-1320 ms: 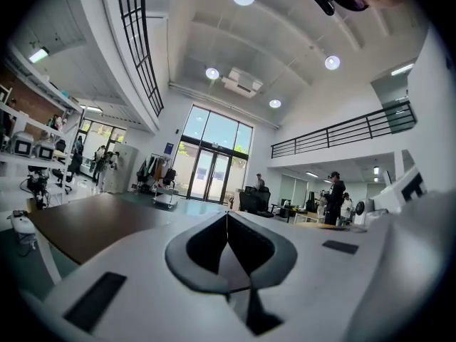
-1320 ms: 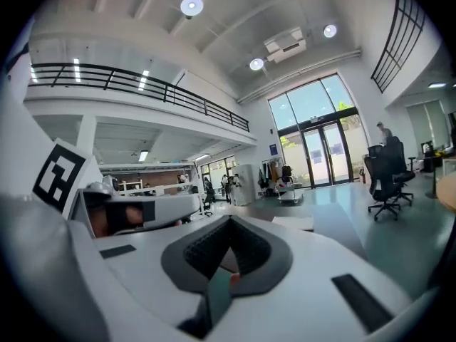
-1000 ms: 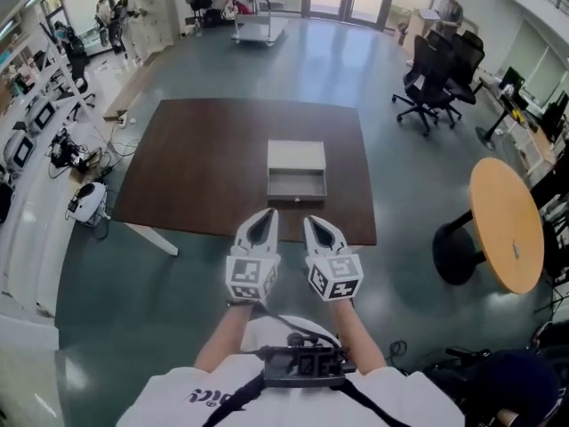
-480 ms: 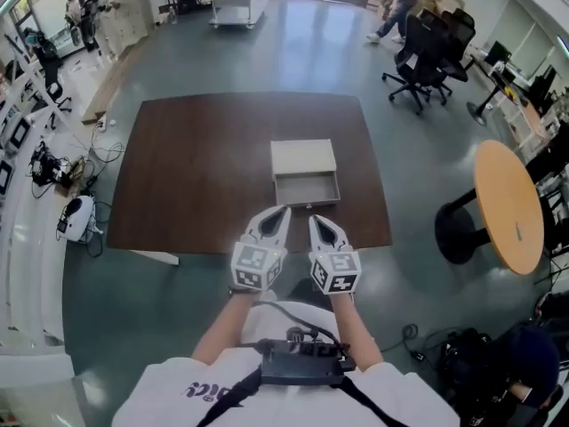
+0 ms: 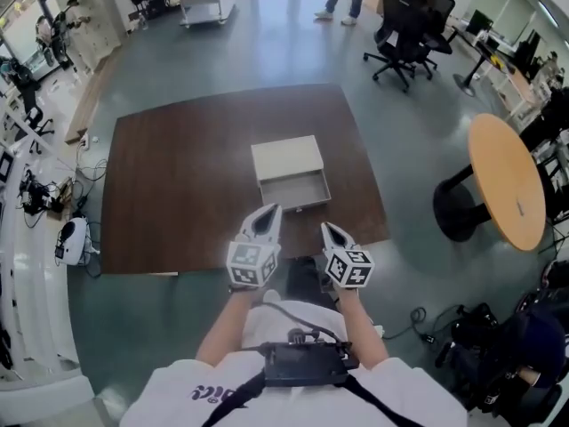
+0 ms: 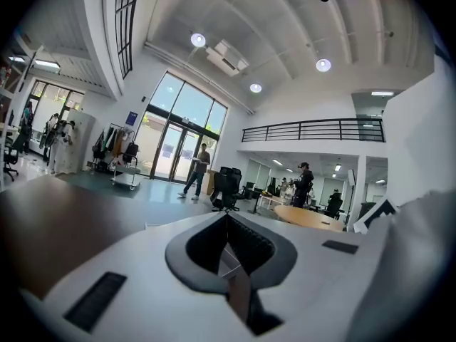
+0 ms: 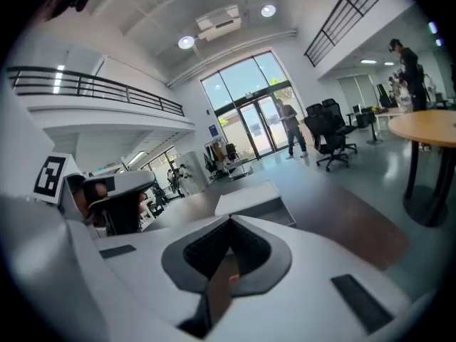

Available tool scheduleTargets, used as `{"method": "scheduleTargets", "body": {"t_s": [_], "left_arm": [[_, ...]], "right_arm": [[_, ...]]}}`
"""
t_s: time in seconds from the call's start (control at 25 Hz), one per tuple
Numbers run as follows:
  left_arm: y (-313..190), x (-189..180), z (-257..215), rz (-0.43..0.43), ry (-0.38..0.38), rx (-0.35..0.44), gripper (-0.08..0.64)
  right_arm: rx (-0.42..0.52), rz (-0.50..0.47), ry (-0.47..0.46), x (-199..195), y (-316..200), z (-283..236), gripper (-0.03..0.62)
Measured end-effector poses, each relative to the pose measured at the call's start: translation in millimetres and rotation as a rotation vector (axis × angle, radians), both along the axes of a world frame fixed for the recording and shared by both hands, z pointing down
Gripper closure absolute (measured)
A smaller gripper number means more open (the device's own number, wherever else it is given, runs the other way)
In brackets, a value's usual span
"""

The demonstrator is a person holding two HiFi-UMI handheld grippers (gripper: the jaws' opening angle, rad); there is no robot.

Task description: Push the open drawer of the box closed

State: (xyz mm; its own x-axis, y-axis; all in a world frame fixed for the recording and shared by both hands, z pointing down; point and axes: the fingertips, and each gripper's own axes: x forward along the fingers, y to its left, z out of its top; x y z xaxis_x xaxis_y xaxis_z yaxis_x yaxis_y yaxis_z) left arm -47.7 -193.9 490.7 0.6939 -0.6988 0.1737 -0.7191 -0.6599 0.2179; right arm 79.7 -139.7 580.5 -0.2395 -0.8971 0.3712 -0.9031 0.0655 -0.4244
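Brings the left hand-held gripper (image 5: 269, 211) and the right hand-held gripper (image 5: 328, 229) lower than a second ago, just at the near edge of the brown worktop (image 5: 169, 194). Keeps both shut tight, with nothing between the jaws. Leaves the drawer (image 5: 295, 191) still pulled out of the box (image 5: 286, 157), mid-worktop, open end toward the grippers. Touches nothing yet, so probably no push begun; likely needs a reach forward to the drawer front.
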Motion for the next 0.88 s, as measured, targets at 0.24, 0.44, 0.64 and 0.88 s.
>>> {"method": "scheduleTargets", "body": {"t_s": [0.24,0.44,0.64,0.88], "left_arm": [[-12,19,30,0.012,-0.021,-0.043,0.551],[-28,22,52,0.003,-0.028,-0.098,0.551],[-42,32,73,-0.009,-0.043,-0.132,0.551],[-55,36,96,-0.022,-0.065,-0.176,0.551]], "right_arm": [[-0.117,0.049,-0.121,28,-5,63,0.589],[-0.213,0.058,-0.082,34,-12,108,0.589],[-0.257,-0.012,-0.097,30,-21,137,0.589],[-0.293,-0.100,-0.087,12,-39,159,0.588]]}}
